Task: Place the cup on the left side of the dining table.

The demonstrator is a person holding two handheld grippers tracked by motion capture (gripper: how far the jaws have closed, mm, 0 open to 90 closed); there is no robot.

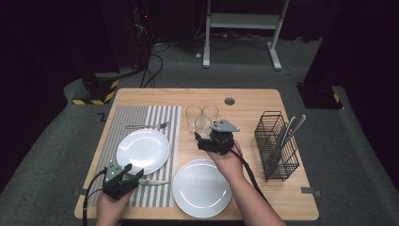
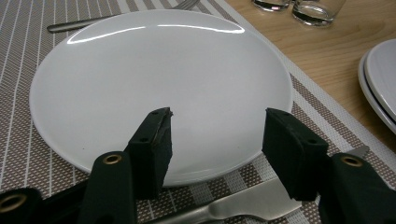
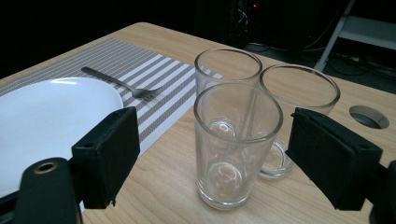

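Reaching: my right gripper (image 3: 212, 154) stands wide open, its jaws on either side of the near glass (image 3: 237, 144), centre of the right gripper view, not touching.
Glass place: on bare wood, centre of the high view, one of three (image 1: 201, 118) clustered right of the mat (image 1: 160, 120).
Handling: I judge it light, rigid, slick and breakable; neighbours sit close behind.
Hold: across the mid-wall, gently, I think.
Left gripper (image 2: 217, 140): open, empty, over the plate (image 2: 116, 79) near a knife (image 2: 243, 205).
Writing: none I can read.
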